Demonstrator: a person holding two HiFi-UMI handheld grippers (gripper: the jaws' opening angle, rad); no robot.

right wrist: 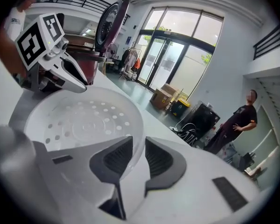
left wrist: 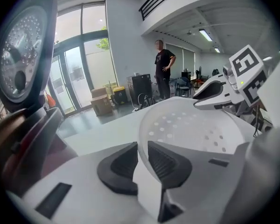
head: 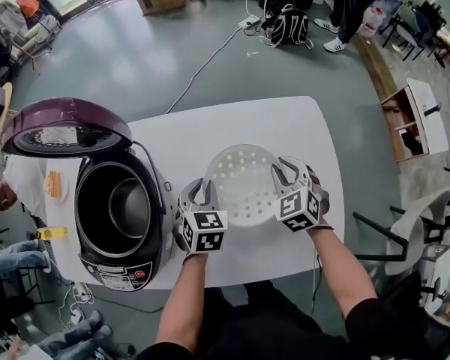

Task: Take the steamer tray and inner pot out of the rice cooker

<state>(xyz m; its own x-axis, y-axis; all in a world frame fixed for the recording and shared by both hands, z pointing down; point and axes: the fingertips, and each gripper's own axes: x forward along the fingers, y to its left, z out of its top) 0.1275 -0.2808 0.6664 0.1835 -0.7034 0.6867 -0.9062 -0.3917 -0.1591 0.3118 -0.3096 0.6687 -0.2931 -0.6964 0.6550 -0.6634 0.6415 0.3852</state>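
The translucent white steamer tray (head: 244,182) was out of the rice cooker (head: 116,265), held above the white counter (head: 285,122) just right of the cooker; whether its base touched the counter could not be told. 2 grippers held it by opposite sides of its rim. The left gripper (left wrist: 143,149) pinched the left rim, its dark ribbed pads closed on the thin wall. The right gripper (right wrist: 139,146) pinched the right rim the same way. The cooker stood at the counter's left edge with its maroon lid (head: 64,130) swung open and the dark inner pot (head: 124,208) seated inside. A person in black (right wrist: 238,122) stood on the far floor.
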